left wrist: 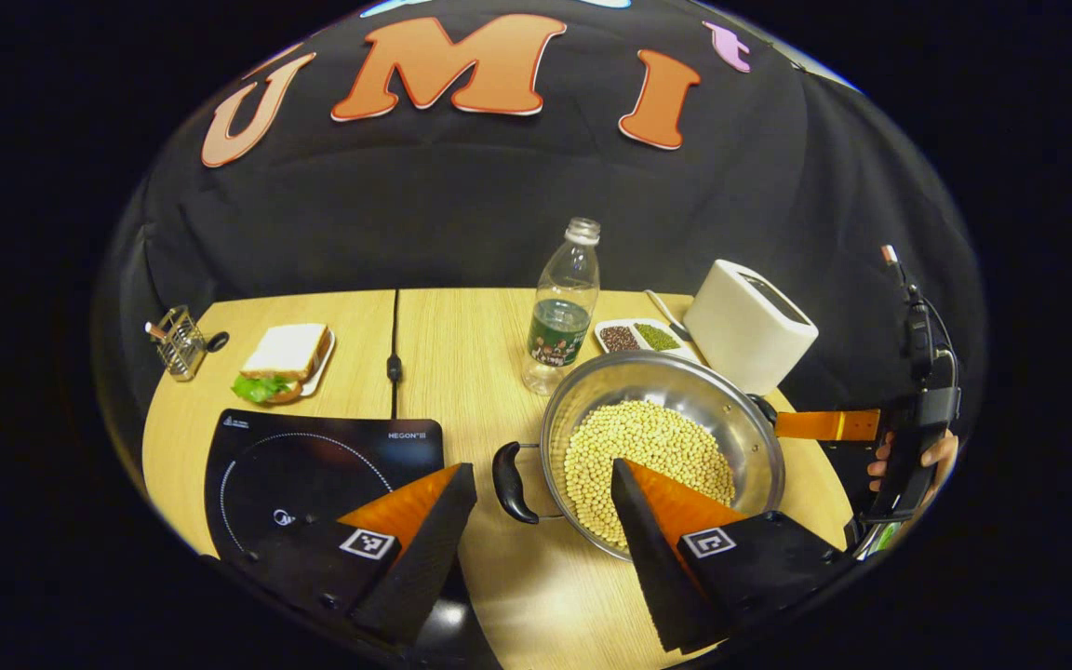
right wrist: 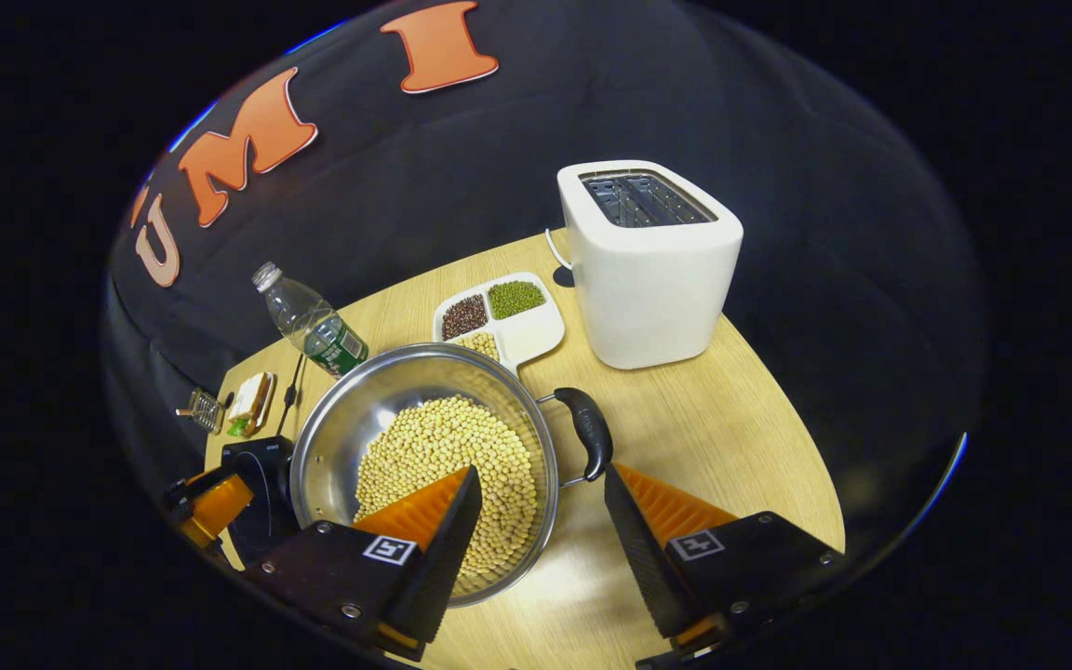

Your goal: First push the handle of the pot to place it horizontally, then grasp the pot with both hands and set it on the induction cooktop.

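A steel pot point(left wrist: 676, 381) holding soybeans sits on the wooden table, right of the black induction cooktop point(left wrist: 313, 456). Its black left handle point(left wrist: 510, 482) lies between the spread fingers of my left gripper point(left wrist: 543, 467), which is open and touches nothing. In the right gripper view the pot point(right wrist: 359, 409) is lower left and its black right handle point(right wrist: 589, 430) sits just ahead of my open right gripper point(right wrist: 542, 472). One of the right gripper's fingers point(left wrist: 824, 425) reaches toward the pot's far rim, with a hand point(left wrist: 908, 458) behind it. The cooktop point(right wrist: 261, 479) peeks out behind the pot.
A water bottle point(left wrist: 562, 312), a divided dish of beans point(left wrist: 638, 337) and a white toaster point(left wrist: 748, 324) stand behind the pot. A sandwich on a plate point(left wrist: 285, 358) and a small wire holder point(left wrist: 178, 342) lie at the back left. The table's front edge is near.
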A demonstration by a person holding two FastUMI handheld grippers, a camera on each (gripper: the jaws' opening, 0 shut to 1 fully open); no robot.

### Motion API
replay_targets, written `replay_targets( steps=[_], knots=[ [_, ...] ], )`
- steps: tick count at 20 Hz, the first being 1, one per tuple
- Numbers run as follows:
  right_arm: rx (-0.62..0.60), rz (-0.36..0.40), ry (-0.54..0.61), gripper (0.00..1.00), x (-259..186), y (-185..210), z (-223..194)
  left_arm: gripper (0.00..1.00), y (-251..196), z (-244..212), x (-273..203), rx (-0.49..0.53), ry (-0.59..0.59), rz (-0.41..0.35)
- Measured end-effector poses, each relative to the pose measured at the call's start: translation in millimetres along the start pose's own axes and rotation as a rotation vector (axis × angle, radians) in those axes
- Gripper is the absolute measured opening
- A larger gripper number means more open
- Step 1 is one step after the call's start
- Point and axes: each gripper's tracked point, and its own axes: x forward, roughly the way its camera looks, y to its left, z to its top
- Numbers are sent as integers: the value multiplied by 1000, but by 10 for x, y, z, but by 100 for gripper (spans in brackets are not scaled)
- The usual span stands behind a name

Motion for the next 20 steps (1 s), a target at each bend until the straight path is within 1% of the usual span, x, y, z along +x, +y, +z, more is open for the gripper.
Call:
replay_targets(
  steps=[2, 3, 5, 7, 10, 12, 13, 16, 17, 19, 20],
  knots=[
    [-40, -49, -31, 87, 66, -99, 47, 96, 46, -44, 171, 14, 18, 30],
    [-50, -57, -46, 89, 92, -111, 77, 97, 64, -69, 236, 18, 25, 42],
    [-60, -45, -56, 89, 122, -91, 106, 96, 55, -135, 357, 20, 46, 46],
    [-70, -39, -43, 90, 170, -95, 77, 95, 61, -167, 453, 18, 60, 47],
    [-104, -79, -38, 92, 304, -167, 62, 95, 90, -252, 624, 7, 91, 57],
    [-128, -70, -29, 92, 377, -126, 42, 95, 106, -305, 735, -2, 104, 59],
    [-134, -58, -26, 92, 421, -90, 27, 89, 128, -311, 784, -3, 107, 65],
    [-162, -77, -8, 92, 563, -115, -25, 88, 144, -399, 895, -2, 136, 67],
    [-166, -83, -1, 92, 592, -136, -34, 89, 156, -396, 925, -2, 135, 70],
    [-173, -108, 9, 92, 685, -197, -45, 86, 237, -393, 988, -9, 124, 82],
    [-174, -109, 7, 92, 721, -226, -31, 86, 234, -391, 1016, -11, 125, 73]
  ],
)
